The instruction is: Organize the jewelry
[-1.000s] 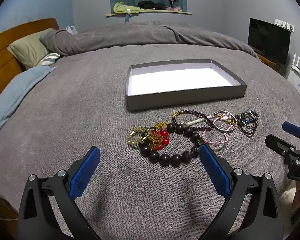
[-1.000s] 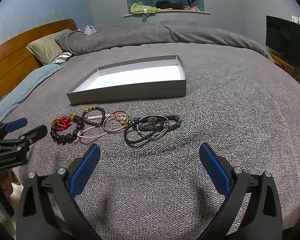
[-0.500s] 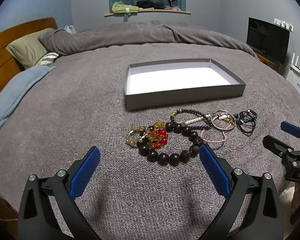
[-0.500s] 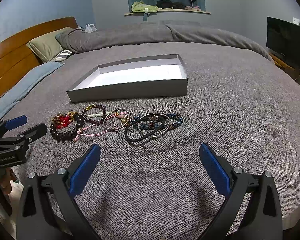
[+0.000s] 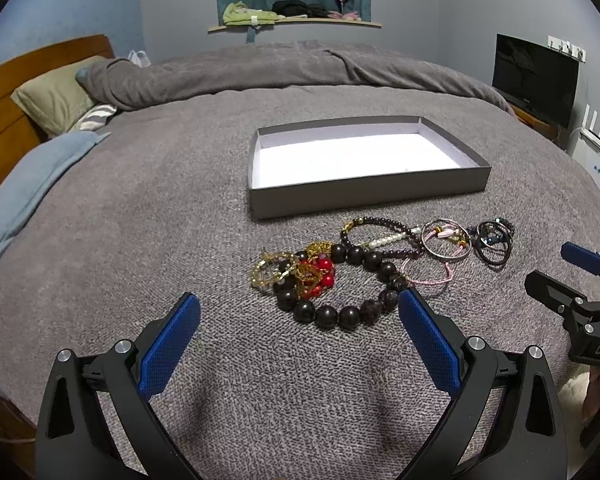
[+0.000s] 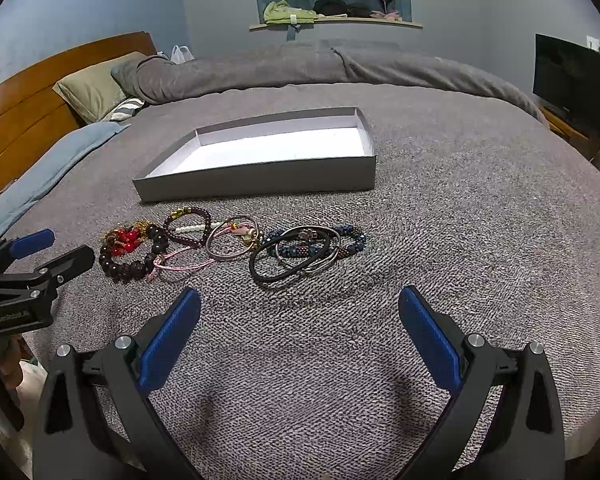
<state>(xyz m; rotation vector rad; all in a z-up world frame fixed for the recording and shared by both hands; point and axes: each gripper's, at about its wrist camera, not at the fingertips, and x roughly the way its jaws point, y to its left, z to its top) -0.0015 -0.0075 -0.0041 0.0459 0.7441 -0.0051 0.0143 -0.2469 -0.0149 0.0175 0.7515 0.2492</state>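
Observation:
An empty grey box (image 5: 368,196) with a white inside lies on the grey bedspread; it also shows in the right wrist view (image 6: 260,186). In front of it lies a row of bracelets: a large dark bead bracelet (image 5: 340,314) (image 6: 120,268), a red and gold cluster (image 5: 316,270) (image 6: 126,237), a purple bead bracelet (image 5: 376,226) (image 6: 188,214), a silver bangle (image 5: 446,240) (image 6: 230,242) and black and blue bands (image 5: 494,240) (image 6: 300,254). My left gripper (image 5: 296,340) is open and empty, just short of the dark beads. My right gripper (image 6: 298,334) is open and empty, short of the black bands.
Pillows (image 5: 56,96) and a wooden headboard (image 5: 4,120) are at the left. A rolled grey duvet (image 5: 300,68) lies beyond the box. A TV (image 5: 536,76) stands at the right. The bed's near edge is just under both grippers.
Both grippers have drawn back and risen slightly, so the box and bracelets sit a little farther off. Nothing was taken hold of.

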